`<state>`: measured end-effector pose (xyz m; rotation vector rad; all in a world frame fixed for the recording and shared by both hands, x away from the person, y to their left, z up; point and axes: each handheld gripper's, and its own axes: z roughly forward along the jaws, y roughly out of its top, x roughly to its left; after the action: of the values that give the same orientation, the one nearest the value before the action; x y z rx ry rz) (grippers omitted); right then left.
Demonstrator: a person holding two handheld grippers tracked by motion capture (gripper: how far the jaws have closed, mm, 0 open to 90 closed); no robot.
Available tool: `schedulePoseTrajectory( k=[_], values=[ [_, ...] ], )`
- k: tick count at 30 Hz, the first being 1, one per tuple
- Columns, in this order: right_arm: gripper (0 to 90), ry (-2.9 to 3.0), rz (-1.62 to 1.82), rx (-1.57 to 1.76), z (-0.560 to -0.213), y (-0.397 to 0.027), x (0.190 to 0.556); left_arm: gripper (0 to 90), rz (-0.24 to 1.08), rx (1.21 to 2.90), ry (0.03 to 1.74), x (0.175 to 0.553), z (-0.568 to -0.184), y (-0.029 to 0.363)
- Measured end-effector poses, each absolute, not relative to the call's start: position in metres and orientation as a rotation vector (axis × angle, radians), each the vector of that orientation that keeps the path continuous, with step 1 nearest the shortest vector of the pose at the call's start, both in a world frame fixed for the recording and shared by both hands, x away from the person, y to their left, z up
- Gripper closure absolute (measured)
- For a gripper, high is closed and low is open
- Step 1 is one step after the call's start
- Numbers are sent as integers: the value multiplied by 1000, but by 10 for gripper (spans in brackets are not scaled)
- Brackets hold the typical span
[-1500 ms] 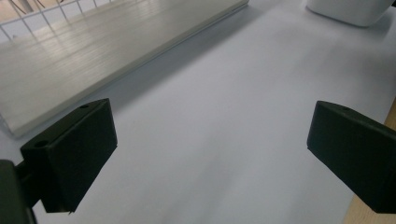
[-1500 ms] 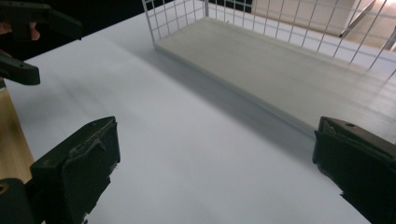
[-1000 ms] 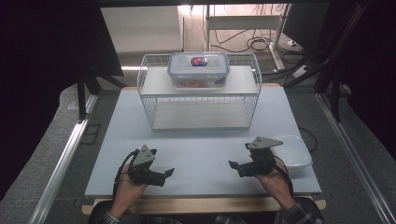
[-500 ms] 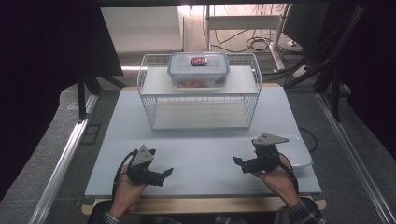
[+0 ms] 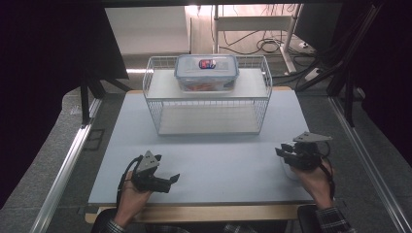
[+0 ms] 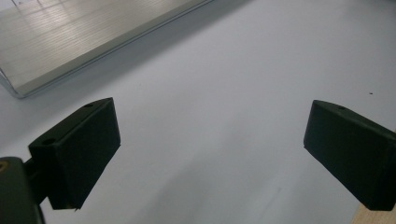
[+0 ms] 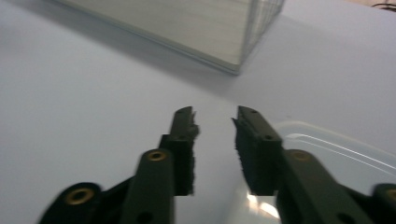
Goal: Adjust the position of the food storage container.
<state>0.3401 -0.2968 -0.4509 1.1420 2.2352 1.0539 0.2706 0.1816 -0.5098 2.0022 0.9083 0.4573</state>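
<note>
The right gripper [image 5: 286, 151] hovers at the table's four o'clock corner, its jaws having just been closing to a narrow gap with nothing between them; the pads press on no object. A clear, shallow plastic tub [image 7: 345, 158] lies on the pale grey table [image 5: 218, 160] directly under and just to the right of that gripper, its rim at the jaws' four o'clock in the right gripper view. The left gripper [image 5: 167, 180] rests at seven o'clock, jaws spread wide and empty. At twelve o'clock, well apart, a white wire shelf rack [image 5: 209, 104] carries a lidded clear plastic food box [image 5: 206, 73].
</note>
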Motion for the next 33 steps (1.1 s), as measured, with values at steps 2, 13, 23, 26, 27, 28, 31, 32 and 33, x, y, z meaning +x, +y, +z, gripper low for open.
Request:
schedulePoseTrajectory(
  k=[2,13,23,26,27,28,31,32,33],
  values=[
    [778,2215,1049,1142,-448,-309,341,34,458,1998,905,271,-510,181],
    [896,2037,984,1309,-441,-367,342,36,462,1999,891,271,-509,180],
    [895,1973,846,1441,-453,-399,344,38,471,2000,889,271,-509,179],
    [895,1977,815,1468,-458,-402,346,39,473,2003,885,271,-509,178],
    [895,1984,809,1478,-460,-403,347,39,474,2005,883,271,-509,178],
    [895,1991,805,1483,-462,-404,348,39,473,2006,882,270,-509,178],
    [895,1994,816,1493,-464,-403,348,39,476,2006,879,270,-509,178],
    [895,1998,818,1492,-464,-403,348,39,476,2006,878,270,-509,178],
    [895,2006,834,1492,-464,-401,349,39,476,2007,878,270,-509,177]
  ],
)
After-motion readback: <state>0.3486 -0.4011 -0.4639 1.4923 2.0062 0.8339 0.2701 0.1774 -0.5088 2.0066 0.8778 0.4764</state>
